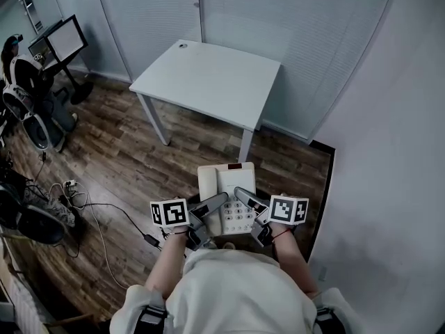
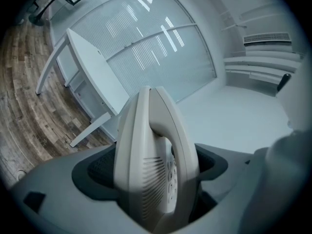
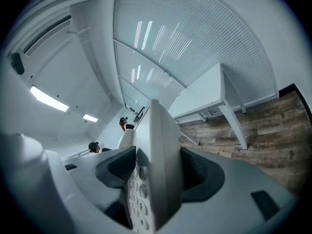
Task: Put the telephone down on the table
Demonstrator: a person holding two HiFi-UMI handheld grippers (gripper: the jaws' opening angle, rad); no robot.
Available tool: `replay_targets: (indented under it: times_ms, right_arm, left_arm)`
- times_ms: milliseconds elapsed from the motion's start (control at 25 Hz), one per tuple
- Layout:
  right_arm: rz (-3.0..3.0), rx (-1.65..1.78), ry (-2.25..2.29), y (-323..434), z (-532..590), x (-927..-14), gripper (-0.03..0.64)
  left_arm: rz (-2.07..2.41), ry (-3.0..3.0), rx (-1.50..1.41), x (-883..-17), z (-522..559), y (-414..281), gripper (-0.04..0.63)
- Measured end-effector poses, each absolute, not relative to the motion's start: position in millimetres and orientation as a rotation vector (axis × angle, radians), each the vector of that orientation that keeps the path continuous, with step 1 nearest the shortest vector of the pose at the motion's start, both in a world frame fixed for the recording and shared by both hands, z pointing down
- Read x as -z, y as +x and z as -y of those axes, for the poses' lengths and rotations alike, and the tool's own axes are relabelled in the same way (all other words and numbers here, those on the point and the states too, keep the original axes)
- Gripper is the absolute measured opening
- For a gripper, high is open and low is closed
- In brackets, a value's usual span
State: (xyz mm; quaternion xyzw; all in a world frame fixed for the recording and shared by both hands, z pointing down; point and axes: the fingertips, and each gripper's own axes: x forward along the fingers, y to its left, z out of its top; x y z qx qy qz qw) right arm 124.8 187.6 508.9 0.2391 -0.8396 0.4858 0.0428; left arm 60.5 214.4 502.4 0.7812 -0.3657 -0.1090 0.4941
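Currently the telephone (image 1: pixel 217 179) is held in the air, well apart from the table (image 1: pixel 208 75) and short of the table's near edge. The left gripper (image 1: pixel 217 200) is clamped on 1 side edge, the right gripper (image 1: pixel 245 197) on the other. The telephone's long axis is pointed toward the table, and both grippers are judged equally near the table.

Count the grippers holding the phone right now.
2. The left gripper clamps the phone's left edge; the right gripper clamps its right edge. None hidden.
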Motion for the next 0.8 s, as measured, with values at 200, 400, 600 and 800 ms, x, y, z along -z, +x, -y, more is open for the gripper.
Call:
replay_targets:
  times_ms: [200, 400, 600, 800]
  right_arm:
    - [2.565, -1.475, 0.733, 126.2, -188.0, -506.8, 0.293]
    - [2.574, -1.478, 0.734, 125.8, -189.8, -504.0, 0.293]
    - [2.583, -1.482, 0.727, 125.6, -187.8, -504.2, 0.293]
    - [2.580, -1.484, 0.725, 122.6, -184.4, -506.3, 0.293]
  left_arm:
    - [0.887, 1.891, 0.270, -500.8, -215.0, 61.7, 0.431]
    - [0.889, 1.899, 0.267, -497.9, -216.6, 61.3, 0.431]
    - [0.898, 1.906, 0.263, -496.9, -214.6, 61.1, 0.431]
    - [0.899, 1.902, 0.263, -499.2, -211.2, 58.0, 0.431]
